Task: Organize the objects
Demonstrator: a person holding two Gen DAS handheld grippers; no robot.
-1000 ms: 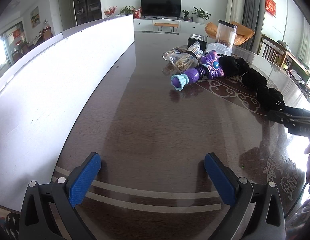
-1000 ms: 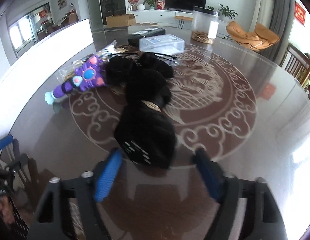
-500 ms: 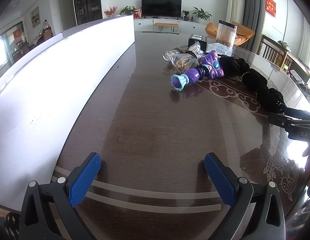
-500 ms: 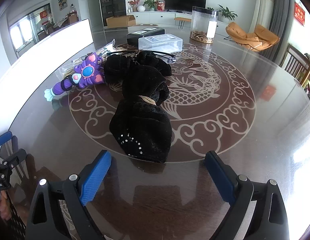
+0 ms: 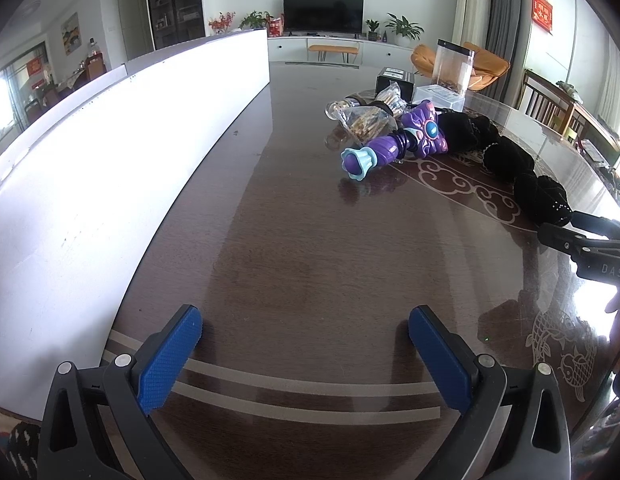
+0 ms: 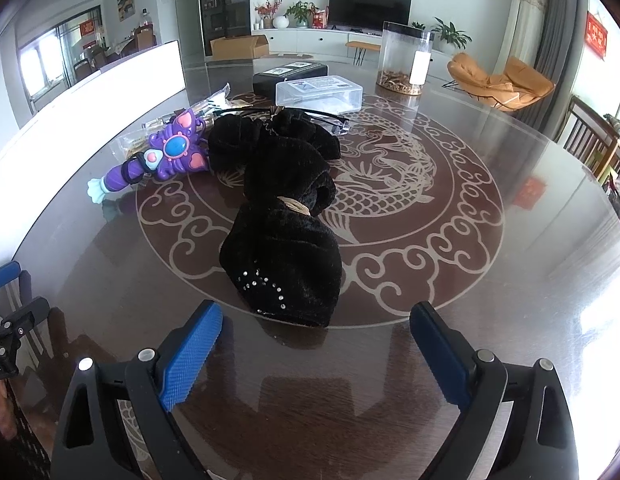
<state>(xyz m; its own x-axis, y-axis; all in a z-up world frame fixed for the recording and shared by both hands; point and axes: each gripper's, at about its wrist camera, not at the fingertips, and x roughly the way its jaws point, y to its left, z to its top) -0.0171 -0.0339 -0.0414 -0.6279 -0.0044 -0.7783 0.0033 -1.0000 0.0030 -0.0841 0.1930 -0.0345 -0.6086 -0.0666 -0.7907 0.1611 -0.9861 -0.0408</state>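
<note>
I am holding the right gripper (image 6: 315, 334), jaws spread wide, just short of the black plush garment (image 6: 284, 264) lying on the bench (image 6: 509, 300); soft, light, best pinched at its near rhinestone end. The left gripper (image 5: 304, 340) is hovering open.

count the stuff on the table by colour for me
black: 2 (fuzzy garment, flat box)
purple: 1 (toy wand)
clear: 4 (lidded box, tall canister, snack bag, glasses)
total: 7
</note>
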